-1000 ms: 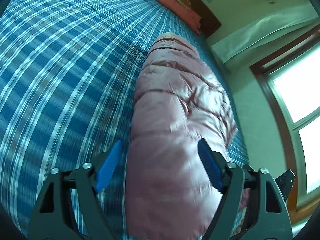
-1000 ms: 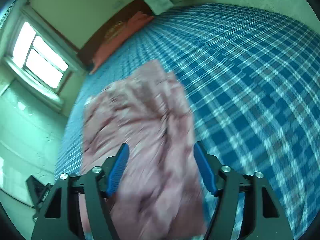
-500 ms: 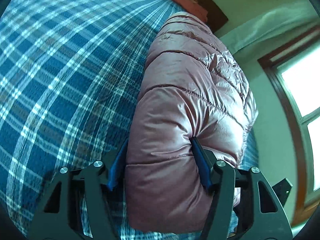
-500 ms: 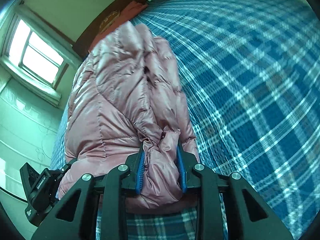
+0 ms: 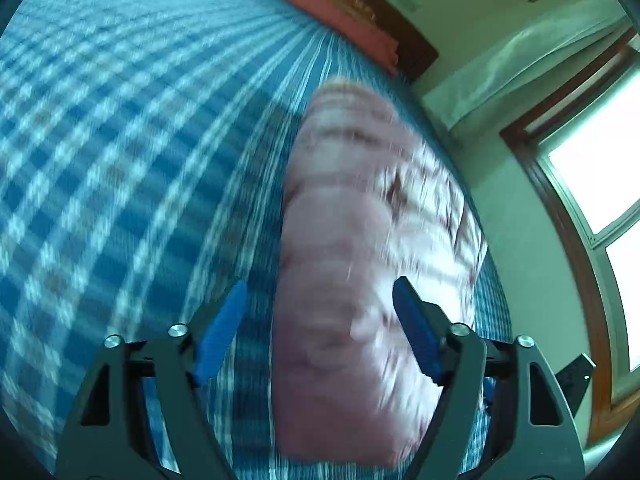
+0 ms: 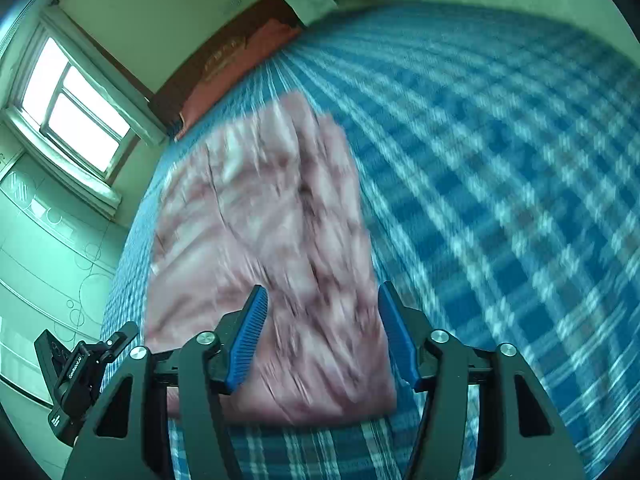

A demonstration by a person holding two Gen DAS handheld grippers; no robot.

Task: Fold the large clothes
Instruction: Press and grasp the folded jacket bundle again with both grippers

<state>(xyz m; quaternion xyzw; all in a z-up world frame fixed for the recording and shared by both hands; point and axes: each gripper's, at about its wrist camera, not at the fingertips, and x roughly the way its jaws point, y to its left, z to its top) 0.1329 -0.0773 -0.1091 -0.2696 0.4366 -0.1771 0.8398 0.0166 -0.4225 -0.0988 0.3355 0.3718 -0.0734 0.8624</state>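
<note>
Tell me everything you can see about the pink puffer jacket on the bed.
The pink puffer jacket is a shiny, quilted, padded garment with stitched seams, folded into a thick, roughly rectangular bundle. It lies flat on the blue plaid bedspread, near the bed's window-side edge, lengthwise toward the headboard. Motion blur hides finer details. The left gripper and right gripper frame its near end, jaws opening, pads off the fabric.

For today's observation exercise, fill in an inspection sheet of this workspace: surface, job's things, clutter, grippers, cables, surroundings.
Surface: bed with blue plaid sheet.
Job's things: pink puffer jacket, folded into a bundle, lying on the sheet.
Clutter: red pillow at the headboard.
Grippers: left gripper and right gripper both opening, pads off the jacket, nothing held.
Cables: nothing seen.
Surroundings: window, pale walls, dark wooden headboard; frames blurred.
</note>
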